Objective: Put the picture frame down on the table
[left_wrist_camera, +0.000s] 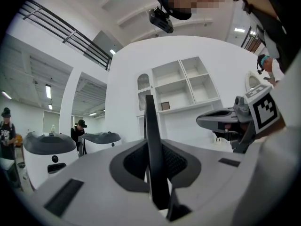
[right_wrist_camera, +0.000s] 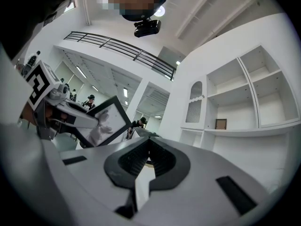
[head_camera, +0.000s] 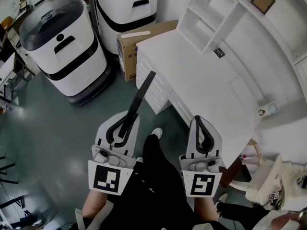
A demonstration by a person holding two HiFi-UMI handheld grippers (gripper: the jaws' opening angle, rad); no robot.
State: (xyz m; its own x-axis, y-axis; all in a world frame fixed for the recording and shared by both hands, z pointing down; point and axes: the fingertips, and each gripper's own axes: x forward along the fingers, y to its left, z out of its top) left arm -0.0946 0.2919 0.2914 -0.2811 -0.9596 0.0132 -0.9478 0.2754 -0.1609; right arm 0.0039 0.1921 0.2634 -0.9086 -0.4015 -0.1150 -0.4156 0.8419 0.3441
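- the left gripper point(head_camera: 127, 122) is closed narrowly on the picture frame point(head_camera: 139, 102), its pads pressing on both faces near one edge of the frame.
- in the head view the frame shows edge-on as a thin dark bar. it slants up and away from the jaws, and its far end lies near the front corner of the table point(head_camera: 201, 80).
- the frame is in the air above the grey floor point(head_camera: 57, 123), not resting on the table.
- from the right gripper view the frame's face shows: a black border around a pale picture, tilted, with the left gripper behind it.
- the right gripper point(head_camera: 199, 124) has its jaws pressed together with nothing between them. it is level with the left one, just beside the table's near edge.
- the table is white with drawer fronts on its side. a small dark flat thing point(head_camera: 218, 52) lies on its top near the back.
- behind the table stands a white shelf unit point(head_camera: 211, 13), and a small brown frame point(head_camera: 263, 0) sits upright on one of its shelves.
- a cardboard box point(head_camera: 139, 44) stands on the floor against the table's far end.
- two white-and-black machines point(head_camera: 62, 47) stand on the floor beside the box.
- the person's dark trousers and one white shoe point(head_camera: 157, 132) show between the two grippers.
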